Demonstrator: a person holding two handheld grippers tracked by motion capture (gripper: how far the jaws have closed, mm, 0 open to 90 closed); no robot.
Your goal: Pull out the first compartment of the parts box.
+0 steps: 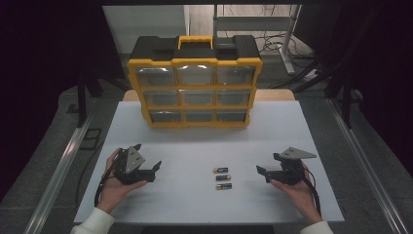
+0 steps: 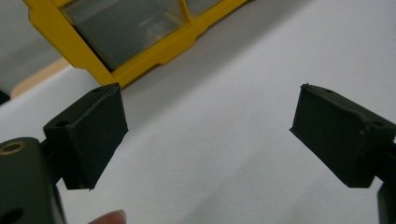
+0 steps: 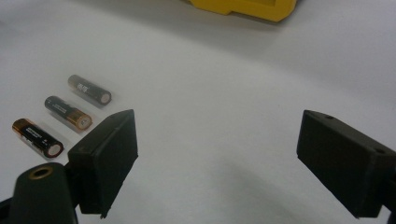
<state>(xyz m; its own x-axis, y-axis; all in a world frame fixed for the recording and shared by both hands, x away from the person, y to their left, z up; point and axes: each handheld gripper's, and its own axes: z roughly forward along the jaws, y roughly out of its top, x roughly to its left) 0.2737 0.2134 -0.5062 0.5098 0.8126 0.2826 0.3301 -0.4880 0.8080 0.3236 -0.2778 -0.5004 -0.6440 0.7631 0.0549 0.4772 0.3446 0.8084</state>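
Three AA batteries lie side by side on the white table [image 1: 195,146], near its front middle: the far one [image 1: 220,170], the middle one [image 1: 223,178] and the near one [image 1: 224,186]. My left gripper [image 1: 148,158] rests in a hand left of them, open and holding nothing. My right gripper [image 1: 267,163] is held to their right, also open and holding nothing. In the right gripper view the open gripper [image 3: 217,158] points past the batteries [image 3: 68,112], which lie left of its left jaw. In the left gripper view the gripper [image 2: 210,135] stands wide open over bare table.
A yellow and black drawer cabinet [image 1: 195,85] with nine clear drawers stands at the back middle of the table. Its lower corner [image 2: 116,37] appears ahead in the left gripper view, and its base [image 3: 247,7] at the top of the right gripper view.
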